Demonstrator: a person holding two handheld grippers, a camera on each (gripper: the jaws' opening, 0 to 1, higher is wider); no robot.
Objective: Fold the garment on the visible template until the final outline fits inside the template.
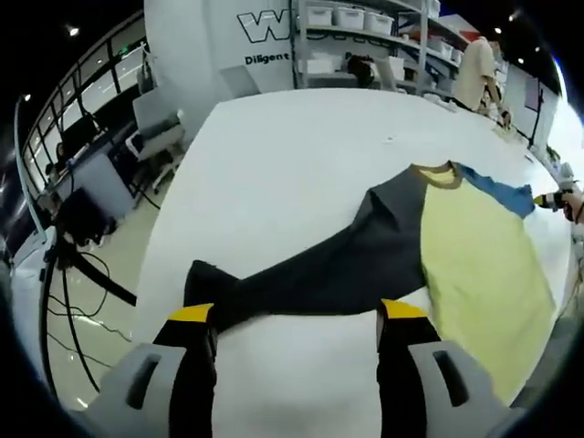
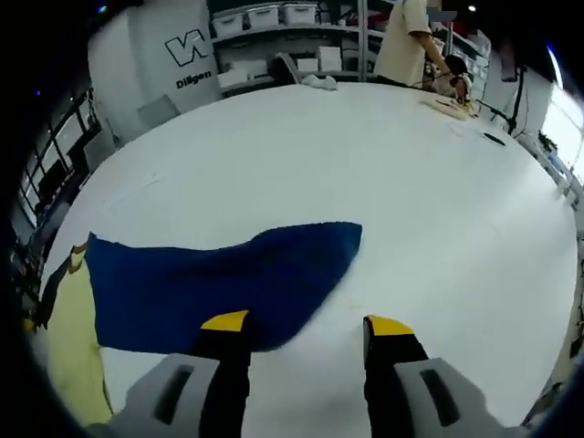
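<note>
A T-shirt lies flat on the white table (image 1: 301, 146). Its body is yellow (image 1: 474, 265), one sleeve side is dark grey (image 1: 338, 269), the other sleeve is blue (image 1: 497, 190), and the collar is tan (image 1: 438, 173). The grey sleeve's end reaches my left gripper (image 1: 297, 312), whose jaws stand wide open at its hem with nothing between them. In the right gripper view the blue sleeve (image 2: 219, 278) spreads out in front of my right gripper (image 2: 307, 324). That gripper is open, its left jaw over the sleeve's near edge. The yellow body (image 2: 68, 356) shows at the left.
The table (image 2: 411, 182) stretches bare and white beyond the shirt. Its left edge drops to a floor with cables and a stand (image 1: 82, 274). A person (image 2: 411, 41) stands at the far side by shelves with boxes (image 1: 365, 27). Small items (image 2: 447, 105) lie there.
</note>
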